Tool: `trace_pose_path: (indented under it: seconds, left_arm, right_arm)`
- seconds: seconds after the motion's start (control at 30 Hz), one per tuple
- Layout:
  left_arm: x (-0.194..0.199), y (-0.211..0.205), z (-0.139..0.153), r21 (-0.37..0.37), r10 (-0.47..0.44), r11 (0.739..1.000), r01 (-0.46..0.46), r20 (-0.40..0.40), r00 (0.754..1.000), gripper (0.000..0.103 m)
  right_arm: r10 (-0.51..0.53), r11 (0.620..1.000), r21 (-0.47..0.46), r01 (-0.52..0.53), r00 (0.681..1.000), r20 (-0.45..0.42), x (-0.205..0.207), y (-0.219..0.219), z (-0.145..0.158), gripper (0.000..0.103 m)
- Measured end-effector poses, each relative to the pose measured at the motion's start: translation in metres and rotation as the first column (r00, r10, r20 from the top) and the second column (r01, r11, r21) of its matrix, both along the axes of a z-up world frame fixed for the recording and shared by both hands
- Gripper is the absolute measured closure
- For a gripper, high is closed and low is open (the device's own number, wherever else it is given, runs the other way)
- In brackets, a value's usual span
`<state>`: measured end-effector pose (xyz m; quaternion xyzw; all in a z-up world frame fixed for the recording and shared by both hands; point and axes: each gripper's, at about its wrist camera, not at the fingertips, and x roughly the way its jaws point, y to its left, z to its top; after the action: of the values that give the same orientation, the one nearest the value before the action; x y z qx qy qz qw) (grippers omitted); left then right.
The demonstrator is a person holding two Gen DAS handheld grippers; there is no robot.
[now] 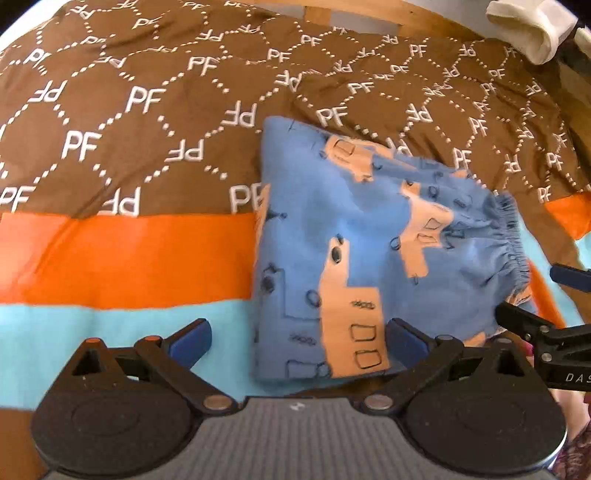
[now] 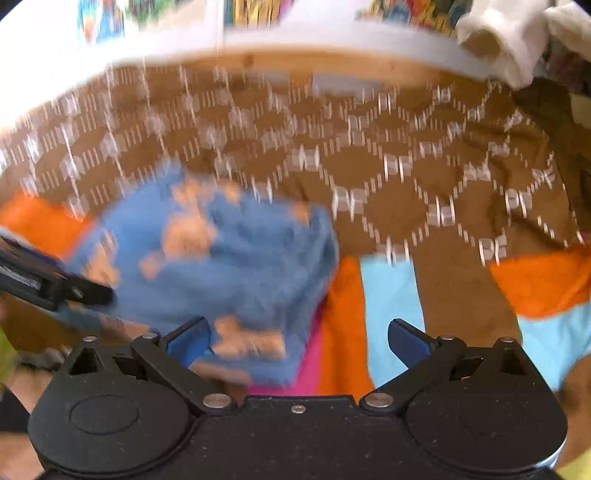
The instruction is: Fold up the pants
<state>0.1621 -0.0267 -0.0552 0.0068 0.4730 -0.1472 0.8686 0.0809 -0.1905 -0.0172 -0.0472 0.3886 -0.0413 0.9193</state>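
Note:
The blue pants (image 1: 354, 251) with peach patches lie folded into a compact rectangle on the bedspread (image 1: 122, 122), elastic waistband to the right. My left gripper (image 1: 299, 336) is open, its fingers spread at the fold's near edge, holding nothing. My right gripper (image 1: 532, 295) shows at the right of the left wrist view, beside the waistband corner. In the blurred right wrist view the pants (image 2: 236, 258) lie left of centre and my right gripper (image 2: 299, 336) is open and empty, its left finger beside the near edge. My left gripper (image 2: 55, 284) enters from the left.
The bedspread (image 2: 424, 192) is brown with white PF lettering and has orange (image 1: 122, 258) and light blue (image 1: 110, 332) bands near me. A cream cloth (image 1: 532, 29) lies at the far right corner. A wooden bed edge (image 2: 258, 62) runs along the far side.

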Motion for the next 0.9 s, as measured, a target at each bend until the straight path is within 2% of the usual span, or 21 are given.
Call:
trace_pose_path:
  seconds: [0.3, 0.63, 0.9]
  left_arm:
    - [-0.013, 0.012, 0.005, -0.013, 0.035, 0.999, -0.035, -0.033, 0.999, 0.0]
    - [-0.021, 0.01, 0.003, 0.033, 0.026, 0.999, -0.025, -0.044, 0.999, 0.0]
    - [-0.033, 0.015, 0.005, 0.042, 0.031, 0.999, -0.029, -0.051, 0.998, 0.0]
  right_arm:
    - [-0.047, 0.998, 0.039, 0.047, 0.999, -0.015, -0.024, 0.01, 0.001, 0.001]
    - [-0.053, 0.997, 0.051, 0.057, 0.996, -0.065, -0.035, 0.02, -0.008, 0.001]
    - [-0.045, 0.996, 0.068, 0.051, 0.996, -0.082, -0.041, 0.024, -0.009, 0.001]
